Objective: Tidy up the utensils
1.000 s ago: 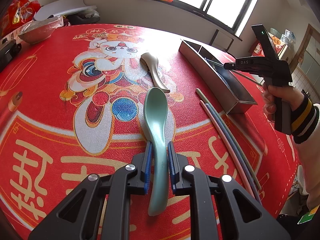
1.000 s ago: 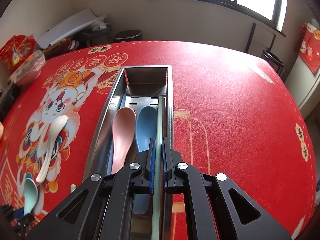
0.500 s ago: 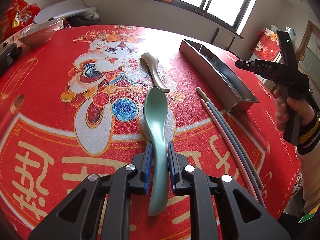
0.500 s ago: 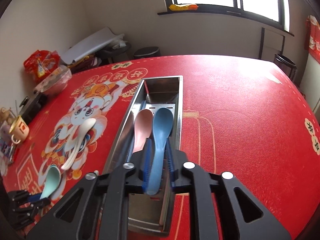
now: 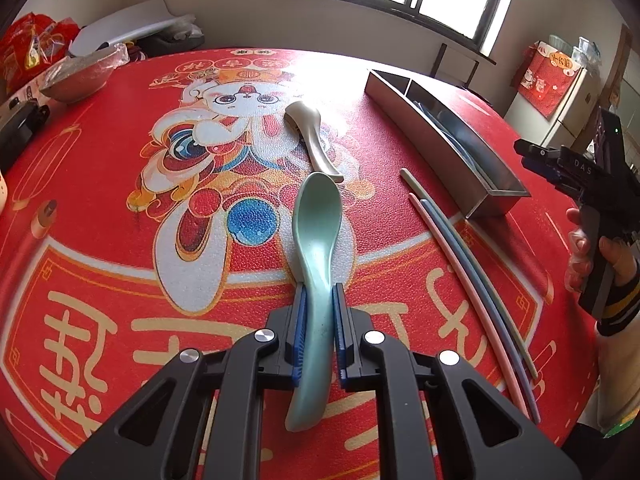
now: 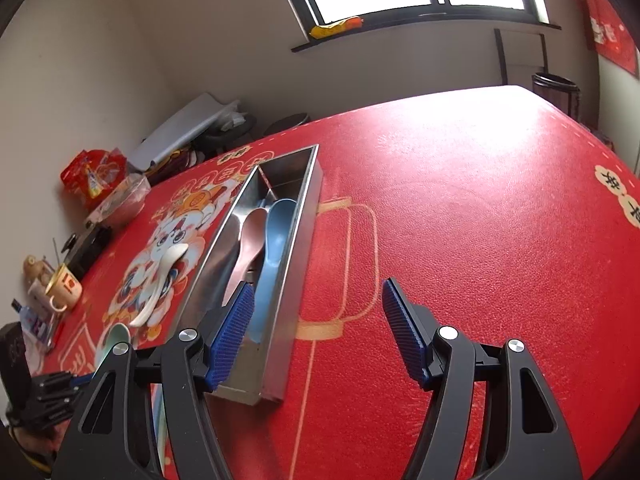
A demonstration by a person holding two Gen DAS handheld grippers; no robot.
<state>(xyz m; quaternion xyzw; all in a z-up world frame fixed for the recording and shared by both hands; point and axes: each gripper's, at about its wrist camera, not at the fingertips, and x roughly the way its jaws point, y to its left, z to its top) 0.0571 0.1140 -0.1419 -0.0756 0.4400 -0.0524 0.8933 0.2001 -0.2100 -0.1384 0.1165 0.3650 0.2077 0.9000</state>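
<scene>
Clamping the stiff, glossy, breakable mint-green soup spoon [image 5: 316, 236] mid-handle, the left hand-held gripper [image 5: 318, 332] grips while the right hand-held gripper [image 6: 318, 332] opens empty.

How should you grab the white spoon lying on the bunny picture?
Probably by its thin handle, jaws squeezing its two long sides, coming down from above. The white spoon lies flat on the tablecloth, its handle ending close to the green spoon's bowl, so grip near mid-handle.

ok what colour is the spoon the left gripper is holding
Pale green spoon, clearest in the left wrist view.
</scene>
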